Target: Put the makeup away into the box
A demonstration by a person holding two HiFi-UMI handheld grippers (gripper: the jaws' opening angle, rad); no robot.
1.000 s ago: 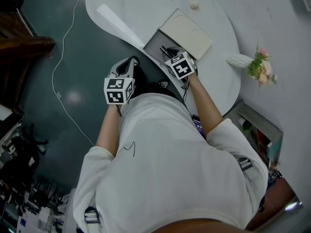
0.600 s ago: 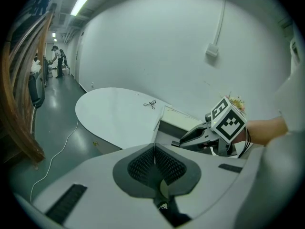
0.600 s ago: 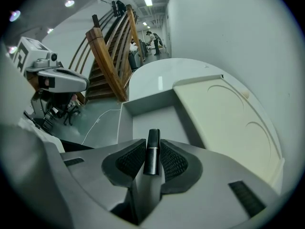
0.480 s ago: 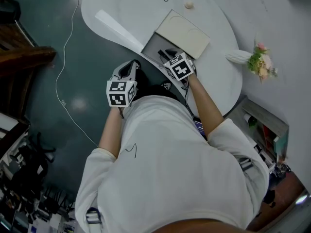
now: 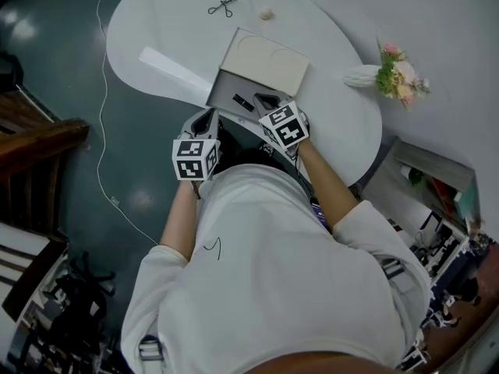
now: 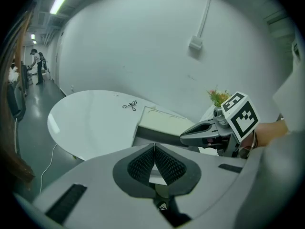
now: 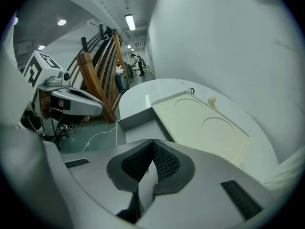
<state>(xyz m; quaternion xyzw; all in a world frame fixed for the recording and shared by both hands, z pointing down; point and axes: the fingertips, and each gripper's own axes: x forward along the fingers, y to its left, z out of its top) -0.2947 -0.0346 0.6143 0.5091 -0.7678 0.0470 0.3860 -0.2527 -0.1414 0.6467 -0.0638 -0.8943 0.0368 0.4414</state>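
Head view: box (image 5: 224, 90) open on the bench (image 5: 156, 29), w/ dark makeup bits (image 5: 242, 101) inside. Eyelash curler (image 5: 222, 6) & beige puff (image 5: 267, 13) lie beyond the box, so those look left to do.
Left gripper view: your left claw (image 6: 154, 149) is clenched, empty.
Right gripper view: your right claw (image 7: 152, 144) is clenched on nothing, just short of the box.

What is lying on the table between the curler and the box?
Nothing. In the head view, the table between the curler and the box is bare white surface; the small beige item sits off to one side.
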